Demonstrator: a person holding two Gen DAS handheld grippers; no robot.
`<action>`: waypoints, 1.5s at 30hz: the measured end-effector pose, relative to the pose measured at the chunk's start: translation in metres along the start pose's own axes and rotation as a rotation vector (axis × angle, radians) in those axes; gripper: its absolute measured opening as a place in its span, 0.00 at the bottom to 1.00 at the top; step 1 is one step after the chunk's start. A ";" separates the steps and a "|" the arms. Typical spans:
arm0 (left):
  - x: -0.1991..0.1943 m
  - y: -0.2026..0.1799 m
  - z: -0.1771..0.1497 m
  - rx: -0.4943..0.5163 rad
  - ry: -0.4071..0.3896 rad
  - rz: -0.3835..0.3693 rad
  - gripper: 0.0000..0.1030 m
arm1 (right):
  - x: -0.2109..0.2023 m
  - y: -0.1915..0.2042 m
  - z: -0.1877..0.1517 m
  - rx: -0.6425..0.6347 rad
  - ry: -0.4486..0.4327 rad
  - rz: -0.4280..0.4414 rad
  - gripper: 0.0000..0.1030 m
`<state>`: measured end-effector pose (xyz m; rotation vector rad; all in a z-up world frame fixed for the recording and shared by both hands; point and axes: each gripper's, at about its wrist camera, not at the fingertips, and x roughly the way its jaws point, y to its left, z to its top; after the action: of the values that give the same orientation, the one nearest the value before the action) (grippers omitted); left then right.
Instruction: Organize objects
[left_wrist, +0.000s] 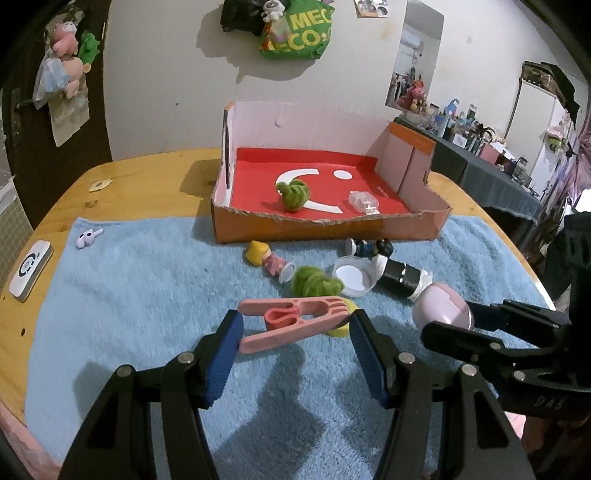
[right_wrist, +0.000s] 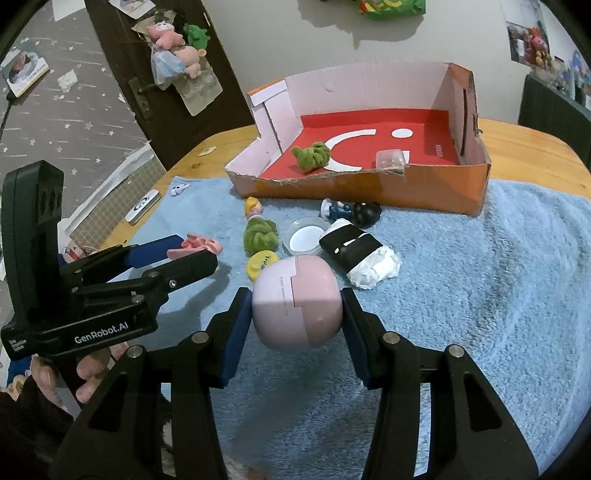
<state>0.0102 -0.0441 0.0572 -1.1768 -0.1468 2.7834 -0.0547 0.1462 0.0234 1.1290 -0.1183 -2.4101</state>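
My left gripper (left_wrist: 295, 328) holds the pink clothes peg (left_wrist: 291, 321) by its two ends, so the long axis of the peg lies across my jaws. My right gripper (right_wrist: 297, 314) is closed on the pink capsule (right_wrist: 297, 302); both things look lifted above the blue towel (right_wrist: 480, 295). The cardboard box (left_wrist: 332, 229) stands straight ahead at the far edge of the towel, open side up. I judge the left hand a little nearer to it, so the peg can go first.

Pale pink capsule (right_wrist: 297, 304), salmon-pink clip (left_wrist: 291, 321), blue fleece towel (left_wrist: 129, 295), orange box (left_wrist: 332, 230) with red floor
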 end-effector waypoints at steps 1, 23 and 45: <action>0.000 0.000 0.001 -0.001 -0.001 -0.002 0.61 | 0.000 0.000 0.001 0.001 0.000 0.004 0.45; 0.009 -0.004 0.022 0.012 -0.016 -0.020 0.61 | 0.001 -0.007 0.013 0.017 -0.007 0.014 0.45; 0.021 -0.008 0.042 0.031 -0.019 -0.035 0.61 | 0.002 -0.017 0.032 0.017 -0.028 0.006 0.45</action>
<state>-0.0343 -0.0346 0.0730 -1.1301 -0.1245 2.7572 -0.0859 0.1564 0.0390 1.1015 -0.1513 -2.4239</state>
